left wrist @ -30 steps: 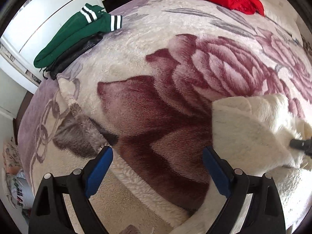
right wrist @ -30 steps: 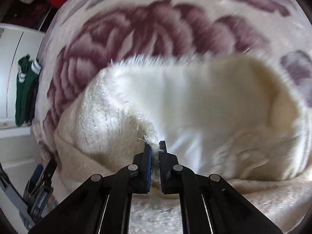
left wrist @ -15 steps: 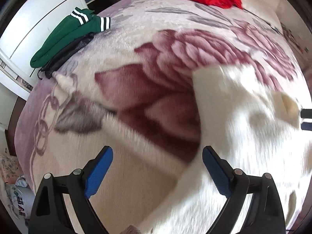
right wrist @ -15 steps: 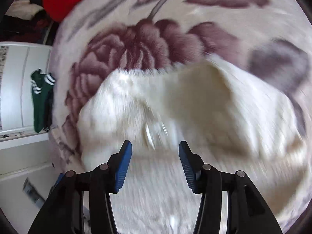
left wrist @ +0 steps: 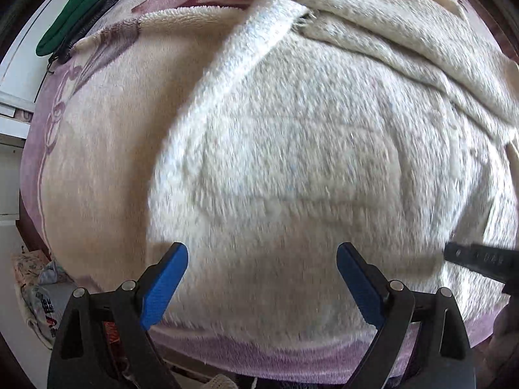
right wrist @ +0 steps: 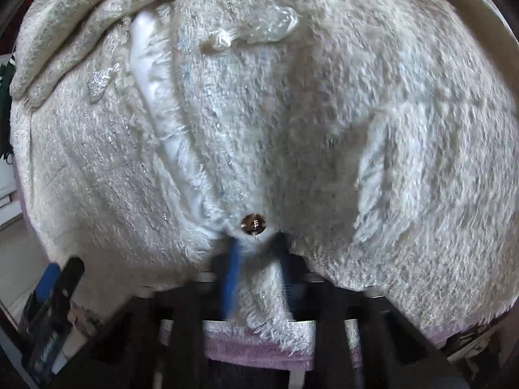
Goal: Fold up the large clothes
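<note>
Both of our grippers have swept across the bed (left wrist: 107, 149) onto the cream fleece garment (left wrist: 292, 149). Our right gripper (right wrist: 256, 259) is closing on its hem (beside a snap (right wrist: 253, 224)); our left gripper (left wrist: 262, 267) hangs wide, garment directly below.

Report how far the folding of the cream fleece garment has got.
Done: part of the cream fleece garment lies doubled over along its far side. In hand: the right gripper jaws are closing on its near edge by the snap button; the left gripper hangs open. Left: remaining folds.
</note>
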Available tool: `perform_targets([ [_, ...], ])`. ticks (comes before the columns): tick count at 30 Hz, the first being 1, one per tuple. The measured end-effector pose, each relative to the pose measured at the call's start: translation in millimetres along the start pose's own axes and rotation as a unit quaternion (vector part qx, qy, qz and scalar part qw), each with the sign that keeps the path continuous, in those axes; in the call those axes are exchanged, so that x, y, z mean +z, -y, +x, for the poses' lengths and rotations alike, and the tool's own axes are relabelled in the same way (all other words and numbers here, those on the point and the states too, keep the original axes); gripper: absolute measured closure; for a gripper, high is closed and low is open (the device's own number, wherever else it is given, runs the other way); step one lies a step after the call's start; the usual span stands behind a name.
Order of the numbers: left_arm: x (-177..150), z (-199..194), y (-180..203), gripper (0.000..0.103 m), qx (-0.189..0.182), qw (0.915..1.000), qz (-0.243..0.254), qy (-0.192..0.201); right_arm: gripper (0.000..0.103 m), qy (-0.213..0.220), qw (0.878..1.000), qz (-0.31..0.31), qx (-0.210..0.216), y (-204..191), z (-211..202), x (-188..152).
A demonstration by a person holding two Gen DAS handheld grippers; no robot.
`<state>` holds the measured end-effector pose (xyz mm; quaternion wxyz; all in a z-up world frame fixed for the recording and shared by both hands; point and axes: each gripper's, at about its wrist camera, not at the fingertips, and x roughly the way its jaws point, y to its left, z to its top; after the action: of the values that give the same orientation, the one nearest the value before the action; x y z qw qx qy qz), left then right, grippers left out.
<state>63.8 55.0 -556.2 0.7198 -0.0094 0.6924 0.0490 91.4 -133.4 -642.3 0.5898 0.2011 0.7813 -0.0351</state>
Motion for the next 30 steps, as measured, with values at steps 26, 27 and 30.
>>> perform_targets([
  [26, 181, -39, 108, 0.009, -0.095, 0.9873, -0.019, 0.126, 0.026, 0.075, 0.994, -0.012, 0.077, 94, -161, 356],
  [27, 183, -37, 115, 0.009, -0.097, 0.9875, -0.015, 0.124, 0.026, 0.057, 0.995, -0.01, 0.086, 98, -148, 361],
  [30, 185, -36, 122, 0.009, -0.098, 0.9874, -0.009, 0.124, 0.037, 0.063, 0.991, -0.003, 0.119, 99, -136, 360],
])
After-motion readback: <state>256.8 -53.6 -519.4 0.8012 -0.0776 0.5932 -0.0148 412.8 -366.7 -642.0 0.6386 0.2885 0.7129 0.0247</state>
